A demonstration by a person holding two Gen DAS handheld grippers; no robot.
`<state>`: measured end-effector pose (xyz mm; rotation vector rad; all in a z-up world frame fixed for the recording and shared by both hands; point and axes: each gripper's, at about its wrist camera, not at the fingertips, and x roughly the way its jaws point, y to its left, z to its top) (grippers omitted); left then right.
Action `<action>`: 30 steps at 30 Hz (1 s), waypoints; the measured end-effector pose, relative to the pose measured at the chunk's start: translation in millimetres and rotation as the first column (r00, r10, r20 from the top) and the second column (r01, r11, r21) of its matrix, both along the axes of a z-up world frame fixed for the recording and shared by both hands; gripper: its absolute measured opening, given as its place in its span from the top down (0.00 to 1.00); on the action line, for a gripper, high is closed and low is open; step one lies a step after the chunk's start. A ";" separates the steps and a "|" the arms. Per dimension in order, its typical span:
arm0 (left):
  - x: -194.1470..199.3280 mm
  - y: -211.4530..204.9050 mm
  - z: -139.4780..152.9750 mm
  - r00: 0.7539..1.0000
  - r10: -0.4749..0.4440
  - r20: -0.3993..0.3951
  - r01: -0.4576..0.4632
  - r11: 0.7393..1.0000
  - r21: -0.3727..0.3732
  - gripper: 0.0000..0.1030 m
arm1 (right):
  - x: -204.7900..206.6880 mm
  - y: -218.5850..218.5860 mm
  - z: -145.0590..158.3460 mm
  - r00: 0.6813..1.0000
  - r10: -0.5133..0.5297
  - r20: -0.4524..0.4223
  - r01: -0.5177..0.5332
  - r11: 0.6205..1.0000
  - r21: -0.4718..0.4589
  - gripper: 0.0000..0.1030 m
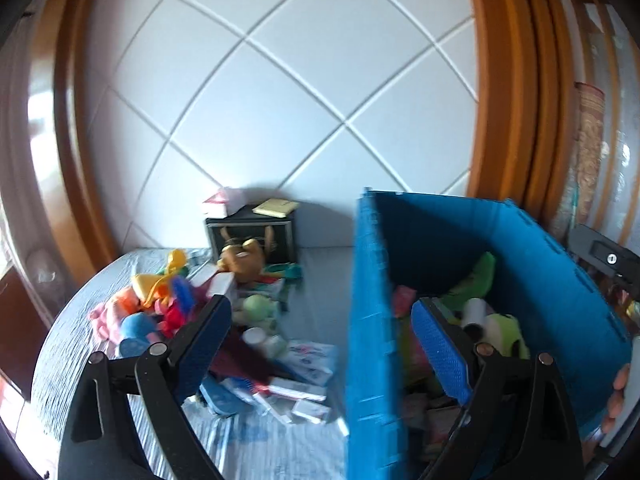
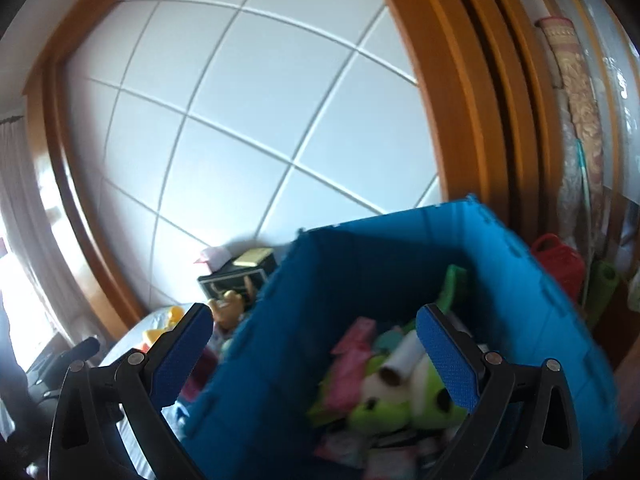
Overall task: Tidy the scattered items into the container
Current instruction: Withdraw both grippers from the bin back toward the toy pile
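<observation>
A blue plastic crate (image 1: 374, 320) stands on the bed at the right, and also shows in the right wrist view (image 2: 280, 340). It holds a green plush (image 2: 384, 412), a cardboard roll (image 2: 400, 364), pink items and packets. My left gripper (image 1: 320, 344) is open and empty, straddling the crate's left wall. A pile of plush toys (image 1: 160, 304), small jars (image 1: 256, 336) and flat packets (image 1: 296, 392) lies on the bed left of the crate. My right gripper (image 2: 316, 356) is open and empty above the crate's near-left corner.
A black box (image 1: 256, 236) with a brown plush (image 1: 240, 258) before it stands against the white tiled wall (image 1: 280, 100). A yellow notepad (image 1: 276, 207) lies on the box. Orange wooden frames (image 1: 504, 80) flank the wall. The other gripper (image 1: 608, 260) shows at the right edge.
</observation>
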<state>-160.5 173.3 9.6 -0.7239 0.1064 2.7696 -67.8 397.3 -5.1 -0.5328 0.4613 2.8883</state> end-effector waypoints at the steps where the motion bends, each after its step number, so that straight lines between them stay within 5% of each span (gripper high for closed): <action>1: -1.9 -20.7 -2.2 1.000 0.021 0.002 -0.021 1.000 0.011 0.10 | -2.0 -19.4 2.1 1.000 0.015 -0.006 -0.015 1.000 0.009 0.00; 9: -15.3 -201.4 -29.1 0.989 0.149 -0.005 -0.149 0.989 0.014 0.10 | -20.2 -178.0 0.0 0.995 0.076 -0.067 -0.073 0.996 0.046 0.00; 16: -52.6 -331.3 -70.6 0.961 0.254 0.112 -0.254 0.967 -0.013 0.10 | -64.3 -297.7 -37.2 0.987 0.150 0.061 -0.153 0.987 0.044 0.00; 30: -111.5 -445.4 -128.6 0.868 0.432 0.244 -0.431 0.900 -0.061 0.10 | -184.7 -364.3 -107.9 0.936 0.283 0.207 -0.277 0.959 -0.059 0.00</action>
